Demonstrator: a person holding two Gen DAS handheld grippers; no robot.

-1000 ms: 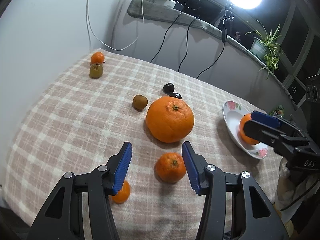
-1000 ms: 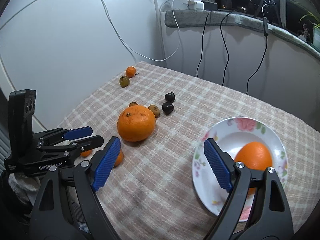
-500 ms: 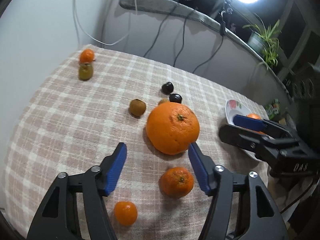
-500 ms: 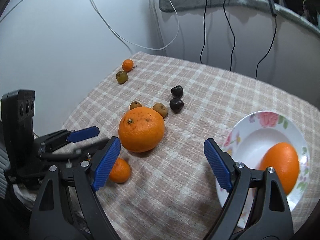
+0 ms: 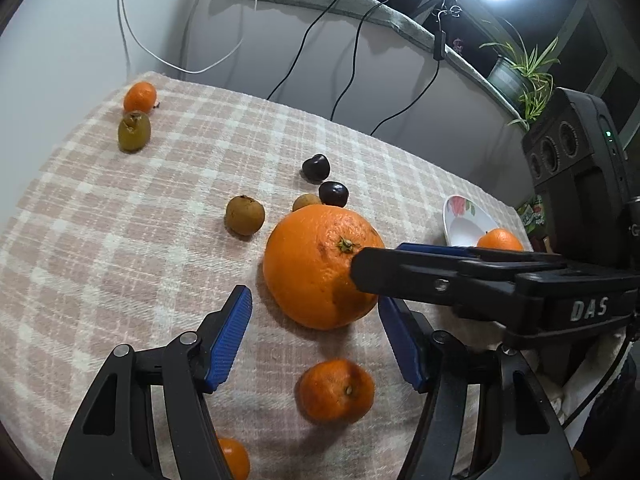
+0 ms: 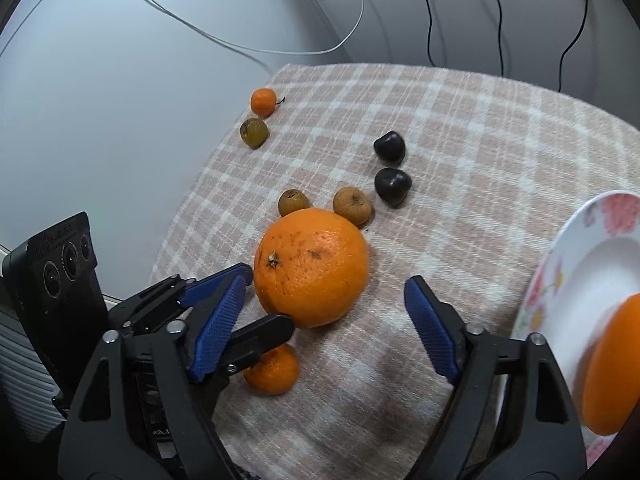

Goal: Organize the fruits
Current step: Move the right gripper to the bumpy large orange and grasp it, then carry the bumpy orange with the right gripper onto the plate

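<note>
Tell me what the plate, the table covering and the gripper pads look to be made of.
Plate: likely glazed ceramic, though it could be melamine; glossy white with printed pink flowers.
Table covering: woven fabric, matte and slightly fuzzy, in a pink and cream check.
Gripper pads: probably rubber or soft plastic; blue, matte, finely ribbed.

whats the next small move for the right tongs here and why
Probably ease the right tongs forward and down around the big orange. They are open, have just been closing a little, and the orange sits just ahead of the gap, untouched. The plate already holding one orange looks like its destination.
</note>
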